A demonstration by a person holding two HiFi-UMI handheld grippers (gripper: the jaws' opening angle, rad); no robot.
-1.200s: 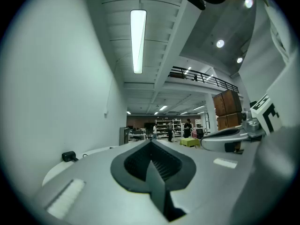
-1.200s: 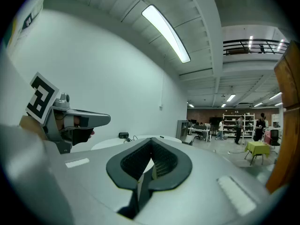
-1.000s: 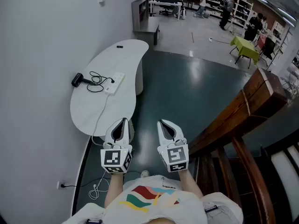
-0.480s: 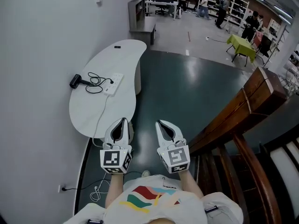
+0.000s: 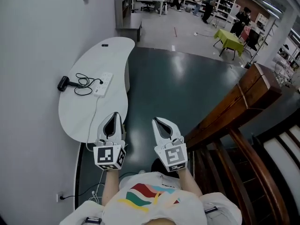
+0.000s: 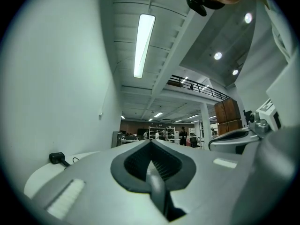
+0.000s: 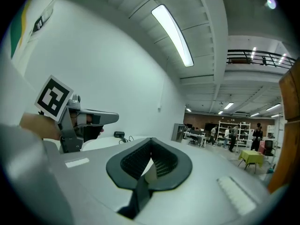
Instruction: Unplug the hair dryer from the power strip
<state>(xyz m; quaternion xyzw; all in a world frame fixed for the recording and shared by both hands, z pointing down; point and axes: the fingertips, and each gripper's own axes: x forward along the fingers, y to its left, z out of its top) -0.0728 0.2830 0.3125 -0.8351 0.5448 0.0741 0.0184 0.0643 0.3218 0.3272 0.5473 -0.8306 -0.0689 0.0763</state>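
A black hair dryer lies at the left of a white curved table, by the wall. Its coiled black cord runs to a white power strip beside it, where the plug sits. The dryer also shows small in the left gripper view and the right gripper view. My left gripper hangs shut and empty over the table's near end. My right gripper is shut and empty beside it, over the floor. Both are well short of the strip.
A white cable runs from the strip off the table's near edge to the floor. A wooden stair rail rises at the right. Dark green floor lies ahead; people, shelves and a yellow-green table stand far off.
The view has swung, so the table and the dryer sit lower and further left. My left gripper has shifted left, over the table's near end. Both grippers stay shut.
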